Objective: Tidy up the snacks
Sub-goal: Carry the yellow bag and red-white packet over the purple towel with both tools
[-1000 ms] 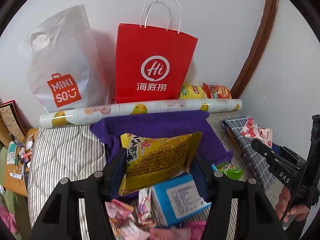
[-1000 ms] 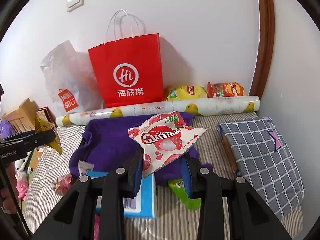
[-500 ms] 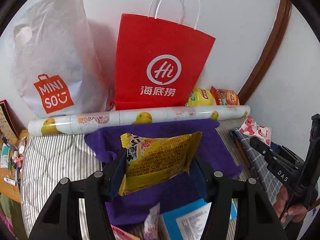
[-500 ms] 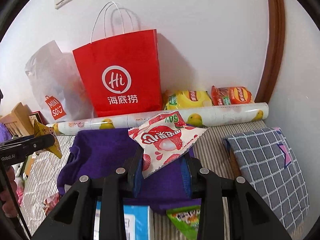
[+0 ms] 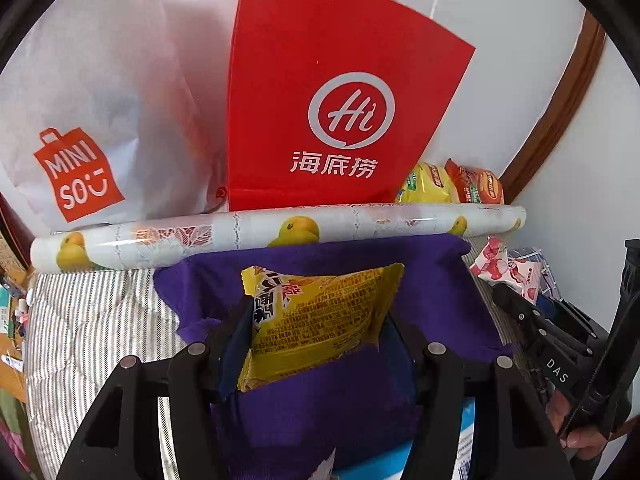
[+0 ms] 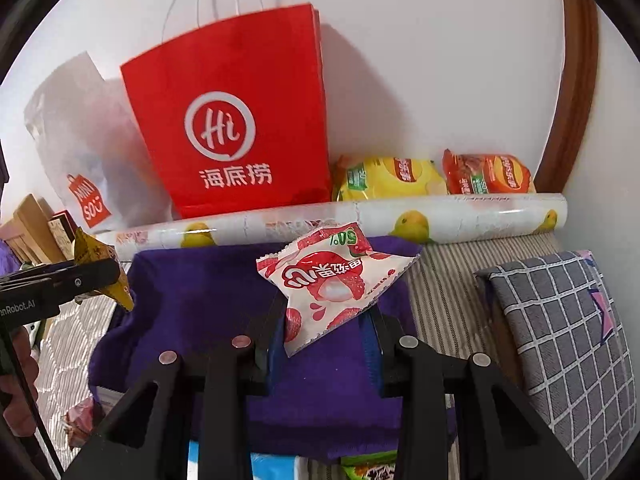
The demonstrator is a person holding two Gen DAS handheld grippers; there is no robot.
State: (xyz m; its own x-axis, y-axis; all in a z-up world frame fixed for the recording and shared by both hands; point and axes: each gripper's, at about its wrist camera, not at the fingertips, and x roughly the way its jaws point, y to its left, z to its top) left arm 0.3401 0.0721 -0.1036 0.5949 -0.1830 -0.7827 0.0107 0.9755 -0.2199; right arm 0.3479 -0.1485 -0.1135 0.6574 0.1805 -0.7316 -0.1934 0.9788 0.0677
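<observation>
My left gripper (image 5: 316,336) is shut on a yellow snack packet (image 5: 320,320) and holds it above a purple cloth (image 5: 320,408), close in front of a red paper bag (image 5: 332,92). My right gripper (image 6: 328,332) is shut on a white and red lychee candy packet (image 6: 332,276), also above the purple cloth (image 6: 192,300) and facing the red bag (image 6: 236,120). The right gripper with its packet shows at the right of the left wrist view (image 5: 508,272). The left gripper shows at the left of the right wrist view (image 6: 60,284).
A white Miniso bag (image 5: 88,120) stands left of the red bag. A roll printed with yellow fruit (image 5: 280,232) lies across in front of both bags. Two chip bags (image 6: 436,176) lie behind the roll. A checked grey cushion (image 6: 568,328) lies at the right. A blue box (image 5: 464,436) lies near.
Both grippers have moved forward and nearer to the red bag, each still holding its packet. The loose snacks and blue box have slid down toward the bottom edge of both views.
</observation>
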